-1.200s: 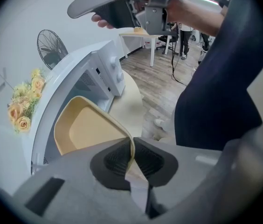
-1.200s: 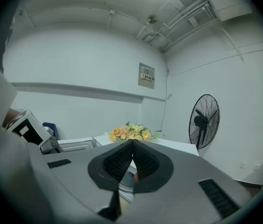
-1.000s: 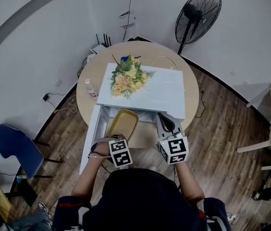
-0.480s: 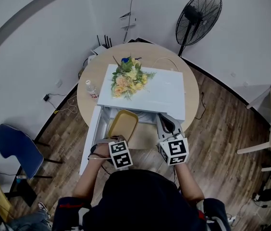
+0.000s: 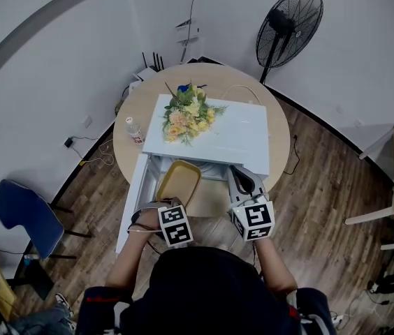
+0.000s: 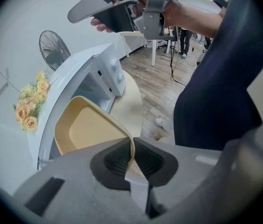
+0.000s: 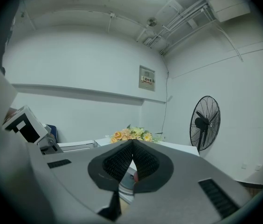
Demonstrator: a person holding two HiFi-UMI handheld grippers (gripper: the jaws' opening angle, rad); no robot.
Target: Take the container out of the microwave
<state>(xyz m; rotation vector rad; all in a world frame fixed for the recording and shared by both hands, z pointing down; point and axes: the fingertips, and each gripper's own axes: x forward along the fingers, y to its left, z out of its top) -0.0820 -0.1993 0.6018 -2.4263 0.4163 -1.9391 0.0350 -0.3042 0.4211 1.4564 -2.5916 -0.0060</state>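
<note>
The shallow beige container (image 5: pixel 180 179) hangs tilted in front of the open mouth of the white microwave (image 5: pixel 239 135). My left gripper (image 5: pixel 172 202) points steeply down and is shut on the container's near rim. In the left gripper view the rim of the container (image 6: pixel 87 130) is pinched between the left gripper's (image 6: pixel 131 155) black pads. My right gripper (image 5: pixel 242 179) is held about level just right of the container, in front of the microwave's right side. Its pads meet with nothing between them (image 7: pixel 132 158). It also shows at the top of the left gripper view, the right gripper (image 6: pixel 117 8) held in a hand.
The microwave door (image 5: pixel 132 195) swings open to the left. A bouquet of flowers (image 5: pixel 186 114) lies on the microwave's top. A small bottle (image 5: pixel 133 128) stands on the round table (image 5: pixel 277 128). A standing fan (image 5: pixel 288 23) is behind, and a blue chair (image 5: pixel 22 211) at the left.
</note>
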